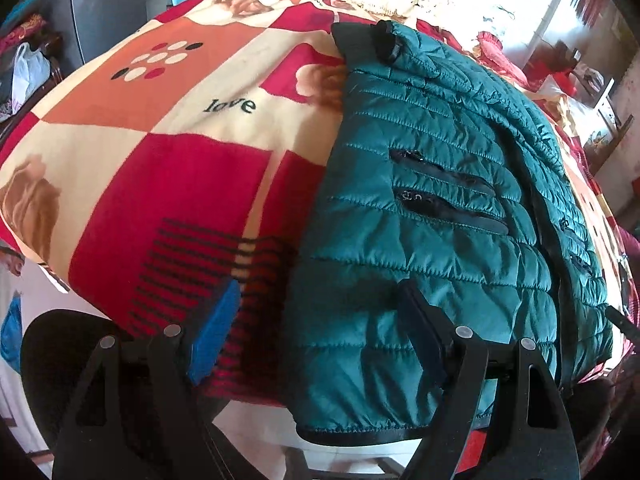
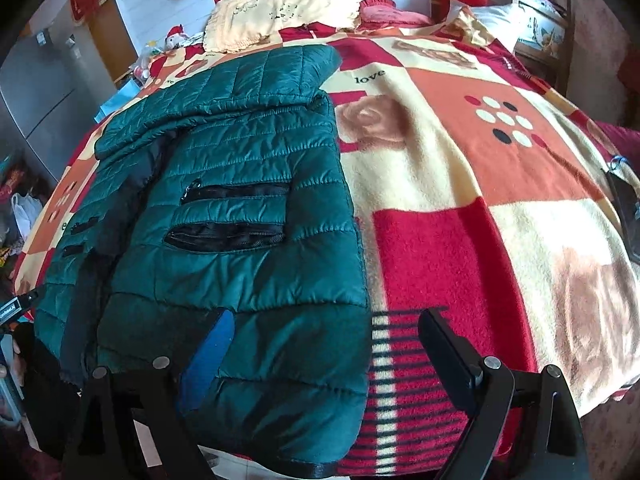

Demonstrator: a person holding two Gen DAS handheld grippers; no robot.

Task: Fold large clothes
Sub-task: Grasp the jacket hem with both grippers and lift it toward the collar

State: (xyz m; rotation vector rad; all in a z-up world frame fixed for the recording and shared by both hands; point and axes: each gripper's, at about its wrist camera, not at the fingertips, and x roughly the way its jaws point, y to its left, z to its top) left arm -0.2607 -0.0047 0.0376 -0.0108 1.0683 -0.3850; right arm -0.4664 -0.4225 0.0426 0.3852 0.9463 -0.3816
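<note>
A green puffy jacket is lying flat on the bed's blanket, front side up, w/ its bottom edge hanging a bit over the near end of the bed. The blanket is showing red, orange & cream squares and the word "love". Two black zip pockets are sitting on the jacket's chest, one above the other. A sleeve is lying folded across the top part, in the right view. The left gripper is hovering over the jacket's near edge w/ its fingers wide apart; the blue pad finger is sitting over the blanket and the black one over the jacket. It is not holding anything. The right gripper is also hanging w/ fingers wide apart, blue pad finger over the jacket's bottom part, black finger over the striped bit of blanket. A cream pillow is lying at the far end of the bed.
</note>
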